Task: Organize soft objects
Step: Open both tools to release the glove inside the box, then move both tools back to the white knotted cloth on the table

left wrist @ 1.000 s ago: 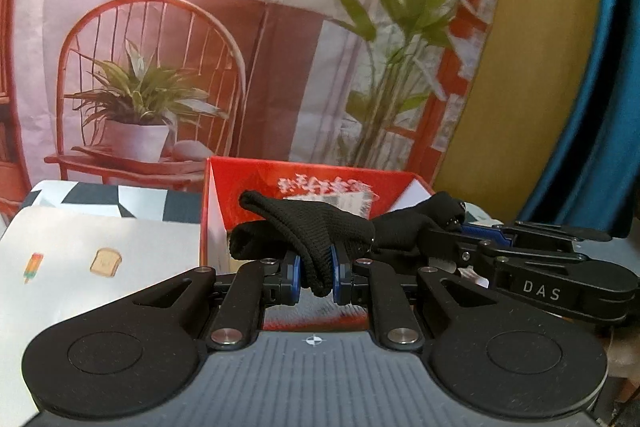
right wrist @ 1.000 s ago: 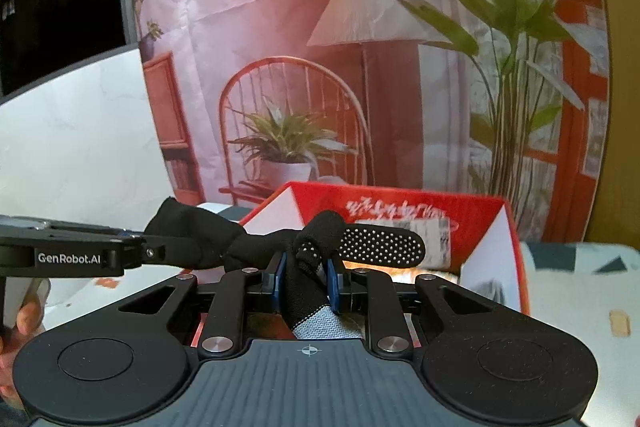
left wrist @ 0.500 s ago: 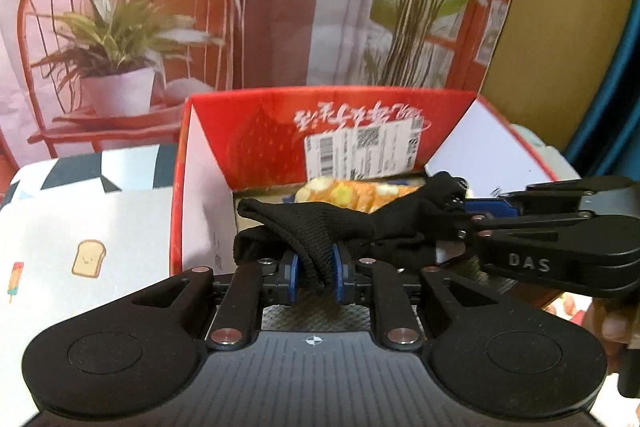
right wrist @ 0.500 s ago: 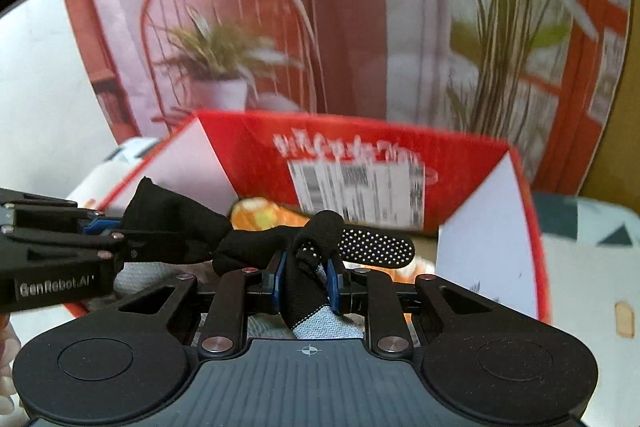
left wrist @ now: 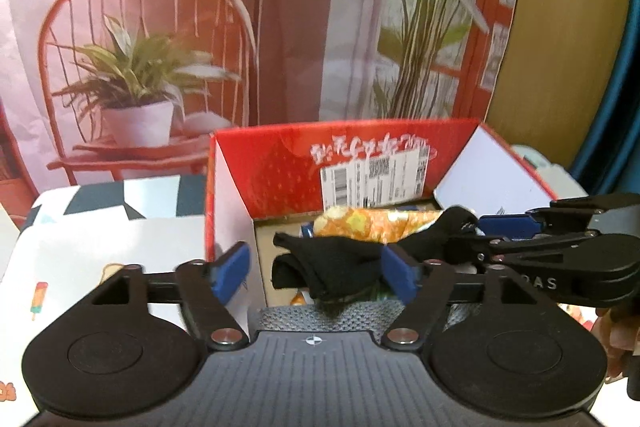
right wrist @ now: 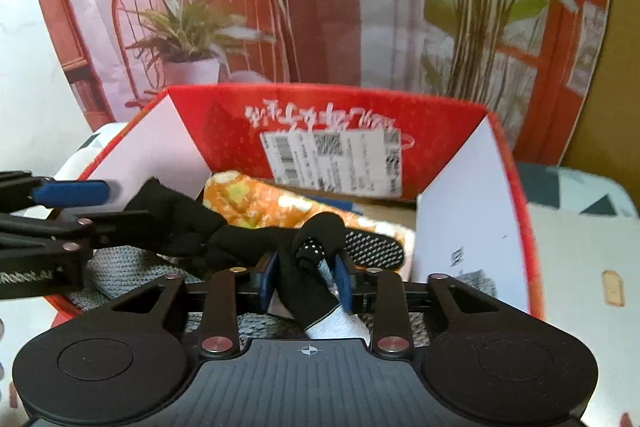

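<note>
A black knitted sock (left wrist: pixel 336 263) with white grip dots (right wrist: pixel 372 245) hangs inside an open red cardboard box (left wrist: pixel 280 167). My left gripper (left wrist: pixel 314 269) is open wide, and the sock's end droops against its right finger. My right gripper (right wrist: pixel 306 277) has its jaws parted around the sock's other end, with gaps on both sides. In the right wrist view the left gripper's fingers (right wrist: pixel 72 193) show open at the left. An orange flowered cloth (right wrist: pixel 272 205) and a grey knit piece (left wrist: pixel 320 319) lie in the box under the sock.
The red box (right wrist: pixel 320 115) has white side flaps and a shipping label on its back wall. It stands on a table with a white patterned cover (left wrist: pixel 100 247). A printed backdrop of a chair and plants hangs behind.
Both grippers were shut on the sock and lowered it into the box. Now the left gripper has opened wide and the right gripper's jaws have parted; the sock sags onto the cloths.
</note>
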A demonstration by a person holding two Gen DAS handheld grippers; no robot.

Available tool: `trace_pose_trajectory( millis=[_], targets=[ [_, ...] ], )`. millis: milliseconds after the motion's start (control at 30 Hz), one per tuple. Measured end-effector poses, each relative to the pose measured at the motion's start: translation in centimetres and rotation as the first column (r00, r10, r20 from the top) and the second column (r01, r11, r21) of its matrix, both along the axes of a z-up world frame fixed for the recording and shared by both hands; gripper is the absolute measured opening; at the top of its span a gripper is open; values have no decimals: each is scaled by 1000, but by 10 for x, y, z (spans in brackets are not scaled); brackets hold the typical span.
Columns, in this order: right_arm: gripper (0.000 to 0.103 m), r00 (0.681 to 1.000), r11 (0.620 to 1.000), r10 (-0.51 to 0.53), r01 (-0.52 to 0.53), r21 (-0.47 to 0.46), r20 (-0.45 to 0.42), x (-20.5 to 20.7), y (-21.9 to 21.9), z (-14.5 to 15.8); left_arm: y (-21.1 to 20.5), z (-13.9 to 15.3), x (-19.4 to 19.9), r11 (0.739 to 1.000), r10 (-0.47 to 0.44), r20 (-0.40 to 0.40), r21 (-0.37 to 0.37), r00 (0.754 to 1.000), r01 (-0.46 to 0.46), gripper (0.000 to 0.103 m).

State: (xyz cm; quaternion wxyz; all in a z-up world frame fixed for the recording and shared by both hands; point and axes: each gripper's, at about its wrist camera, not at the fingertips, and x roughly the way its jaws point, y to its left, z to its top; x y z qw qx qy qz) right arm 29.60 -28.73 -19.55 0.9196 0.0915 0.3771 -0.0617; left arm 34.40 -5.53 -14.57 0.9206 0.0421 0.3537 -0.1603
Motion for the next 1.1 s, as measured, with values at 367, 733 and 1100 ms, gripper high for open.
trace_pose_trajectory(
  millis=[367, 733, 1100],
  targets=[
    [100, 980, 999, -12, 21, -47, 199, -54, 7, 27, 14, 23, -43, 1000, -11, 87, 1, 996, 11, 103],
    [103, 960, 997, -72, 74, 3, 270, -101, 13, 24, 27, 21, -85, 1000, 18, 126, 1, 992, -18, 103],
    [103, 934, 996, -75, 84, -11, 349, -152, 29, 14, 52, -1, -126, 995, 92, 103, -48, 990, -87, 103]
  ],
)
